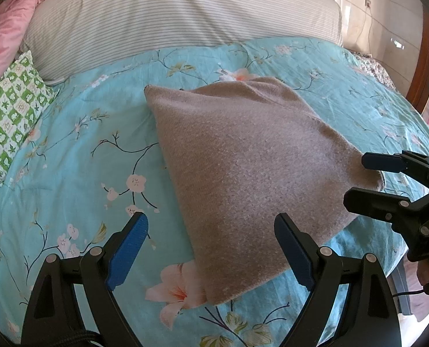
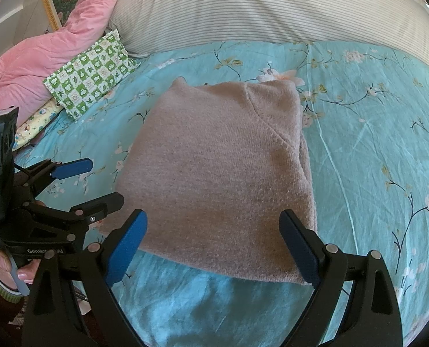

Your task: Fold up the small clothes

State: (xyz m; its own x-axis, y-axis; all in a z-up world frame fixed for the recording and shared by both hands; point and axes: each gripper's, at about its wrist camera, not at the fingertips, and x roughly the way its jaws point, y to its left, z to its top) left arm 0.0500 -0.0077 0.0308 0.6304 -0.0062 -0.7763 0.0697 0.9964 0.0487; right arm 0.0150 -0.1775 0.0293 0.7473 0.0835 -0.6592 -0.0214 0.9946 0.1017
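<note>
Both tongs hang spread and empty: the right tongs (image 2: 214,248) over the near edge of the folded sweater (image 2: 214,162), the left tongs (image 1: 211,248) at its left corner. The sweater lies on the bed (image 2: 373,144), long axis running away.

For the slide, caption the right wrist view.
Open right tool hovering over a folded beige sweater on the floral bedspread.

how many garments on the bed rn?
1. A folded beige knit sweater lies mid-bed on the teal floral bedspread, ahead of both open hand-held grippers, left and right. Anything underneath or off-frame would be hidden.
</note>
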